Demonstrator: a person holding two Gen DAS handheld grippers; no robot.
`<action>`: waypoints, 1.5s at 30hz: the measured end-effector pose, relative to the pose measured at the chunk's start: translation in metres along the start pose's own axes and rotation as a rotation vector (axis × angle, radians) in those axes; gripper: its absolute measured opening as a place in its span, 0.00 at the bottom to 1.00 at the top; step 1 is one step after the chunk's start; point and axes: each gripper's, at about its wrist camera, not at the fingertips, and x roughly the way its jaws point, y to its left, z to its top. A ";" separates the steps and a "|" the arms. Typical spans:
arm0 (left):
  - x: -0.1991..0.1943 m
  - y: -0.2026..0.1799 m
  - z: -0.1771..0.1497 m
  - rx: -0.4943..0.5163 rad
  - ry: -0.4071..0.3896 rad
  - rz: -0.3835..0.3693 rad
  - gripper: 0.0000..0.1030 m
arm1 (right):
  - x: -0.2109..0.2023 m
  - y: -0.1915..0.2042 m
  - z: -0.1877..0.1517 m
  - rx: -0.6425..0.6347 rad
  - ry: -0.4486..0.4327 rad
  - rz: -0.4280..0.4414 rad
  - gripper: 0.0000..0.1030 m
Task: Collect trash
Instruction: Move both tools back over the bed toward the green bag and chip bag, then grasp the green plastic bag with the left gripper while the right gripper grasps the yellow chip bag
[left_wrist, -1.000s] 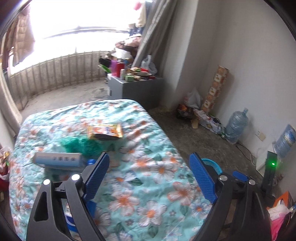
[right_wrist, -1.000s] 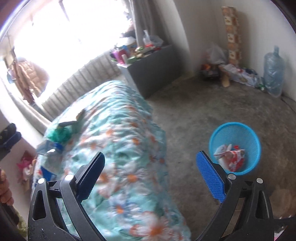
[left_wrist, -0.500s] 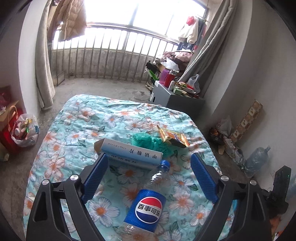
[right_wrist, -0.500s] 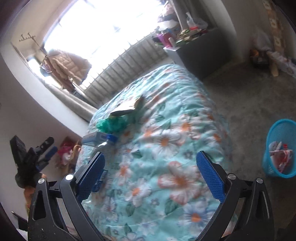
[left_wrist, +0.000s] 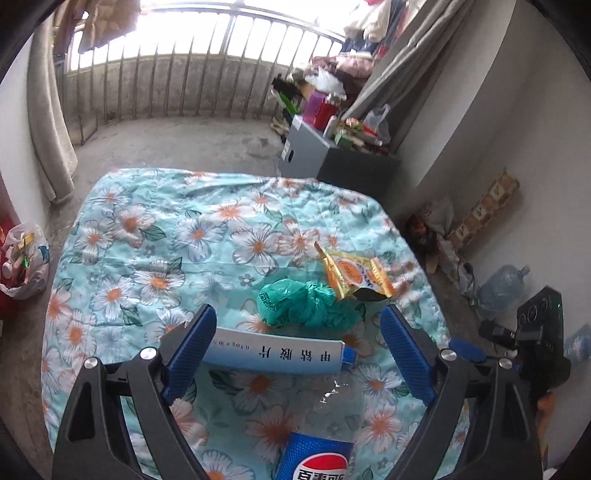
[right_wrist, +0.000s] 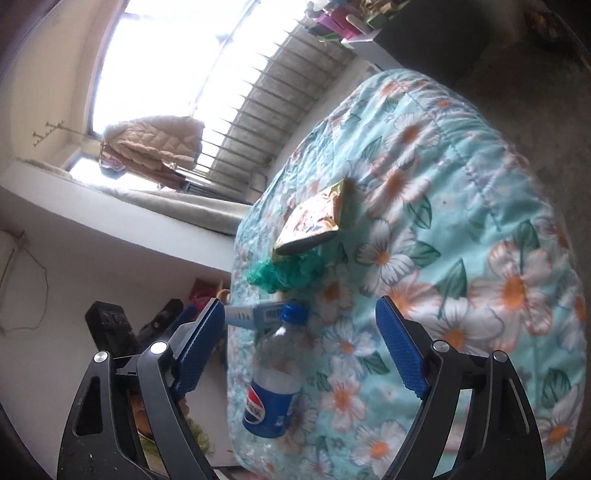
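Trash lies on a floral blanket (left_wrist: 155, 236): a long white-and-blue medicine box (left_wrist: 277, 352), a crumpled green plastic bag (left_wrist: 306, 304), a yellow snack wrapper (left_wrist: 354, 275) and a clear Pepsi bottle (left_wrist: 317, 443). My left gripper (left_wrist: 295, 354) is open, its blue pads either side of the box, just above it. My right gripper (right_wrist: 301, 350) is open and empty above the Pepsi bottle (right_wrist: 275, 380), with the box (right_wrist: 255, 314), the bag (right_wrist: 291, 273) and the wrapper (right_wrist: 314, 221) beyond it.
A grey cabinet (left_wrist: 314, 155) piled with clutter stands beyond the blanket by the wall. A bag of rubbish (left_wrist: 22, 258) sits on the floor at left, a water jug (left_wrist: 502, 284) and boxes at right. A window railing (left_wrist: 177, 85) runs behind.
My left gripper has moved forward so the medicine box now lies between its pads. My right gripper has swung left and rolled over the blanket toward the bottle; the blue basket has left its view.
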 end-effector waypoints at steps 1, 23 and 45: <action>0.014 0.002 0.010 0.012 0.057 -0.006 0.85 | 0.007 -0.002 0.008 0.025 0.006 0.011 0.74; 0.133 0.052 0.048 -0.226 0.424 -0.037 0.24 | 0.107 -0.044 0.058 0.239 0.133 0.092 0.09; 0.038 -0.034 0.058 0.071 0.065 -0.001 0.08 | 0.002 -0.070 0.023 0.254 -0.026 0.300 0.04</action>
